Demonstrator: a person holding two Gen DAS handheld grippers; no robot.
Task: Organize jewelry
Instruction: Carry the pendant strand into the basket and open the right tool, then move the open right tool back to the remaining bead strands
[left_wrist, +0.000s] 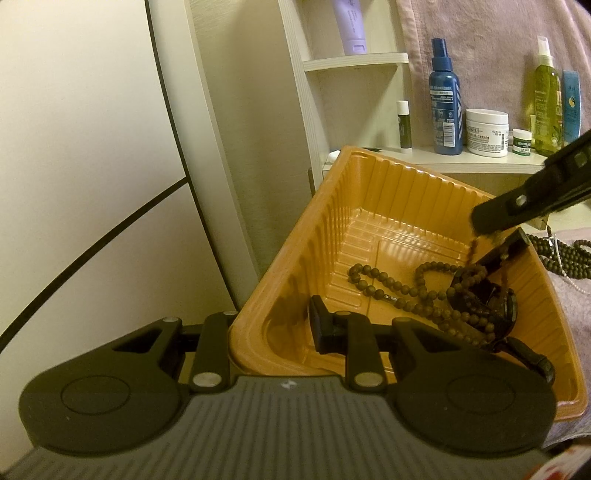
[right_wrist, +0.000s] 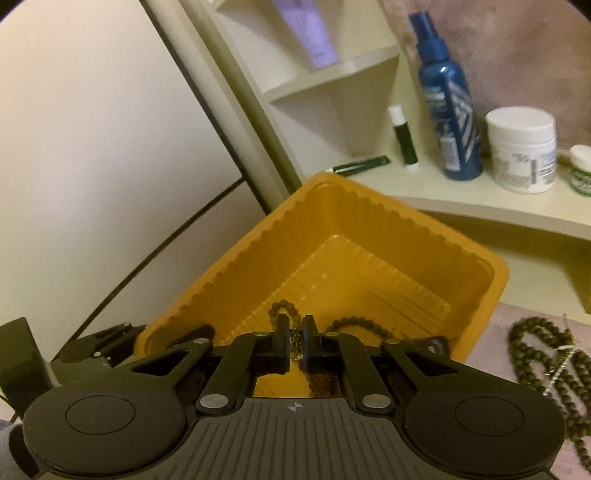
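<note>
An orange plastic tray (left_wrist: 373, 192) sits tilted in front of a shelf. My left gripper (left_wrist: 266, 325) is shut on its near corner wall, one finger inside and one outside. A brown bead necklace (left_wrist: 388, 284) and a dark watch-like piece (left_wrist: 480, 299) lie in the tray. My right gripper (left_wrist: 491, 221) hovers over the tray's right side, shut on a thin gold-coloured chain (left_wrist: 474, 245) that hangs down into the tray. In the right wrist view that chain (right_wrist: 295, 343) shows between the shut fingers of the right gripper (right_wrist: 295, 332), above the tray (right_wrist: 369, 221).
More dark bead strands (right_wrist: 546, 354) lie on a pinkish towel (left_wrist: 561, 317) right of the tray. The shelf (right_wrist: 480, 210) behind holds a blue spray bottle (left_wrist: 447, 110), a white cream jar (left_wrist: 487, 131), a lip balm (left_wrist: 145, 125) and a green bottle (left_wrist: 546, 107). A pale panel (left_wrist: 74, 147) fills the left.
</note>
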